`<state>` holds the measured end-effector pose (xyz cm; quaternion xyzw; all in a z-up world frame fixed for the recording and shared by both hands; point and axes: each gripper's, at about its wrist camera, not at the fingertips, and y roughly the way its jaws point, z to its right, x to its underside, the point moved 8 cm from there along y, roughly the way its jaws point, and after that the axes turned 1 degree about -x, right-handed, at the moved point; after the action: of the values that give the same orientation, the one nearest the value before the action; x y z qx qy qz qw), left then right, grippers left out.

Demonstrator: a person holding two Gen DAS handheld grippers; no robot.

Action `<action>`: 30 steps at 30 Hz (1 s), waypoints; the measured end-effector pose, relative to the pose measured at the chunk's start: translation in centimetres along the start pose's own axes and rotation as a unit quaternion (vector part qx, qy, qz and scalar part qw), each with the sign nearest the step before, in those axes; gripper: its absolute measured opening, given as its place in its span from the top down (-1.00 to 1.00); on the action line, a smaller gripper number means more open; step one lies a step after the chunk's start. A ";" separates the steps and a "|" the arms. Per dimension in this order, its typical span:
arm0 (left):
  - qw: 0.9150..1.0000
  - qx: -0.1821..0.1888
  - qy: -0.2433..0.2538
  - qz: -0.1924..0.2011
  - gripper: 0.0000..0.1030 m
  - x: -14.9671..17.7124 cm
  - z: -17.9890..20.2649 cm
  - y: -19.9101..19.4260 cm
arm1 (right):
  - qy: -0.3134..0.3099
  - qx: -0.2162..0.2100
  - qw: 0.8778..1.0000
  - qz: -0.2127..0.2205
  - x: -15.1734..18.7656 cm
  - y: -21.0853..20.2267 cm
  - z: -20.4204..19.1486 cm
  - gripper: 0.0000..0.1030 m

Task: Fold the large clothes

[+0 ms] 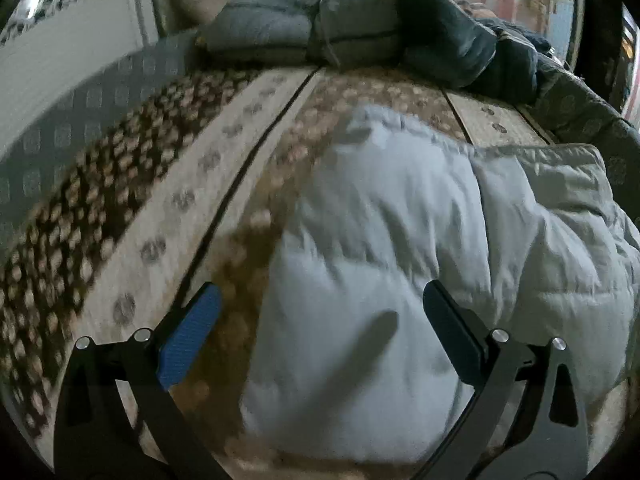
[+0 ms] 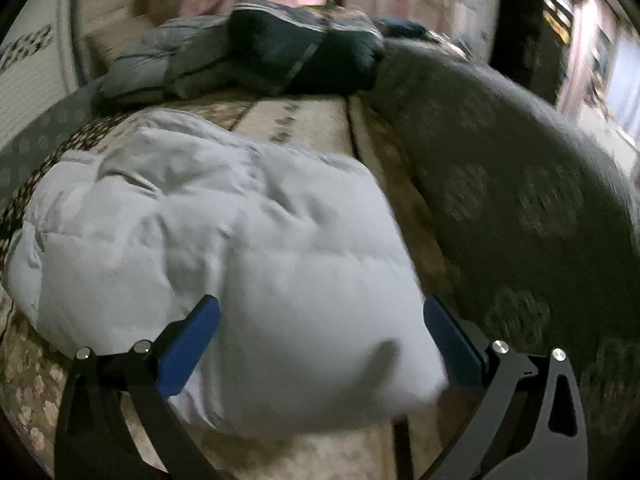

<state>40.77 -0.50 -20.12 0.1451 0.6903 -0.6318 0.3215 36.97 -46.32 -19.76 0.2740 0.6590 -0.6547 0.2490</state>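
A pale grey-white quilted puffer jacket [image 1: 392, 248] lies bunched on a patterned mat. In the right wrist view the same jacket [image 2: 224, 240] fills the left and middle. My left gripper [image 1: 322, 308] hovers open over the jacket's near left edge, its blue-padded fingers [image 1: 192, 336] wide apart with nothing between them. My right gripper [image 2: 322, 320] is also open, straddling the jacket's near right corner without closing on it. Both views are blurred.
Folded padded garments, light blue-grey [image 1: 256, 36] and dark navy [image 1: 448, 48], are stacked at the far end of the mat [image 1: 168, 216]. A dark grey patterned cover [image 2: 520, 184] rises on the right. A white wall panel [image 1: 68, 56] stands to the left.
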 end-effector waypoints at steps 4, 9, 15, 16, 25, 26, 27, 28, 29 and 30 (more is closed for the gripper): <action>1.000 0.015 0.005 -0.026 -0.94 3.4 -0.3 -1.1 | 0.085 -0.012 0.996 -0.025 3.7 0.7 3.2 -0.97; 1.000 0.004 -0.010 -0.026 -0.94 5.5 -2.6 -2.6 | 0.113 -0.048 0.992 -0.041 5.2 1.5 1.9 -0.97; 0.997 0.019 -0.058 -0.056 -0.94 8.7 -7.6 -2.3 | 0.043 -0.037 0.998 -0.038 4.5 2.1 -1.5 -0.97; 0.997 0.018 -0.053 -0.058 -0.94 9.3 -7.8 -1.9 | 0.046 -0.032 0.998 -0.035 4.4 2.3 -1.6 -0.97; 0.996 0.086 0.002 0.009 -0.94 7.4 -5.0 -3.1 | 0.090 -0.049 0.993 -0.066 6.0 5.3 -2.0 -0.97; 0.997 0.082 0.002 0.006 -0.94 7.2 -4.8 -3.1 | 0.086 -0.051 0.993 -0.064 5.6 5.3 -2.2 -0.97; 0.997 0.071 0.004 -0.002 -0.94 7.2 -4.6 -2.7 | 0.090 -0.055 0.992 -0.065 5.3 5.3 -2.3 -0.97; 0.999 0.052 0.006 -0.015 -0.94 7.5 -4.4 -2.0 | 0.098 -0.059 0.991 -0.070 5.1 5.5 -2.3 -0.97; 0.999 0.047 0.004 -0.027 -0.94 7.8 -4.0 -1.4 | 0.103 -0.060 0.990 -0.075 5.0 5.6 -2.1 -0.97; 0.998 0.052 0.001 -0.032 -0.94 7.9 -3.4 -1.0 | 0.105 -0.061 0.990 -0.078 4.9 5.8 -2.1 -0.97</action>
<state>33.30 1.01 -24.35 0.1401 0.6610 -0.6769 0.2920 37.43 -44.12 -27.27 0.2734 0.7395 -0.5984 0.1426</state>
